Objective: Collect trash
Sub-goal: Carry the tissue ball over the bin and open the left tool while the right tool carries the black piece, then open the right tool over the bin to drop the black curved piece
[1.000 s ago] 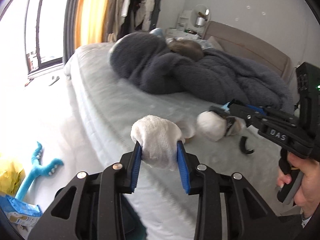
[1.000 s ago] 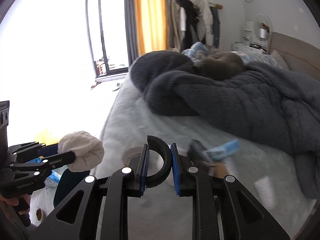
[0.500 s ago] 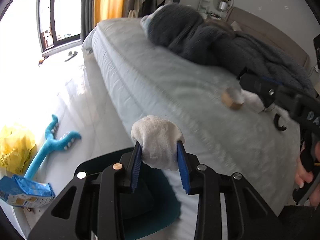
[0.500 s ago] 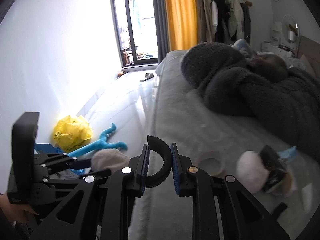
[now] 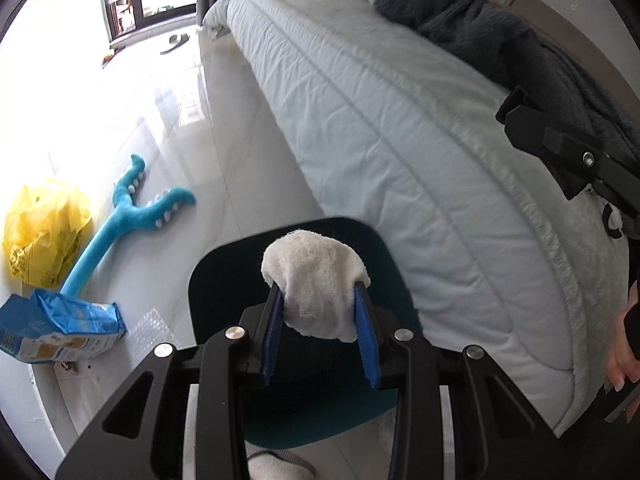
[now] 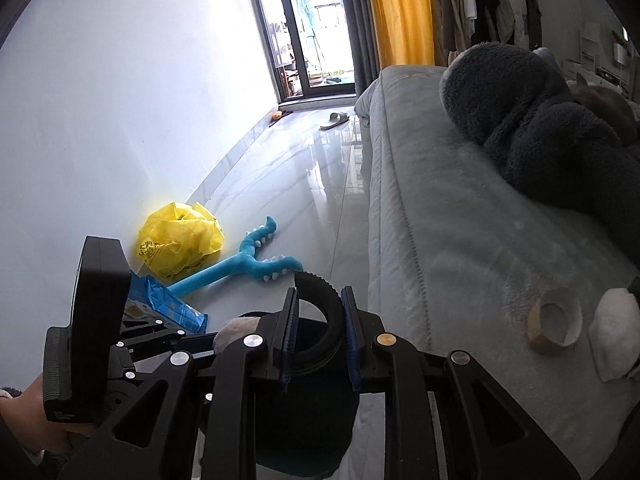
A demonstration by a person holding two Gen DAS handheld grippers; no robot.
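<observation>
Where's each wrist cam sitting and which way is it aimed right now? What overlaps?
Left wrist: on the left tool, aimed steeply down at the dark teal bin beside the bed; shows its fingers shut on a white wad, plus the right tool and a hand at the right edge.
Right wrist: on the right tool, aimed down along the floor between wall and bed; fingers shut on a black curved piece; left tool and hand at lower left.
Shared: bin, bed, yellow bag, blue toy, blue packet.
</observation>
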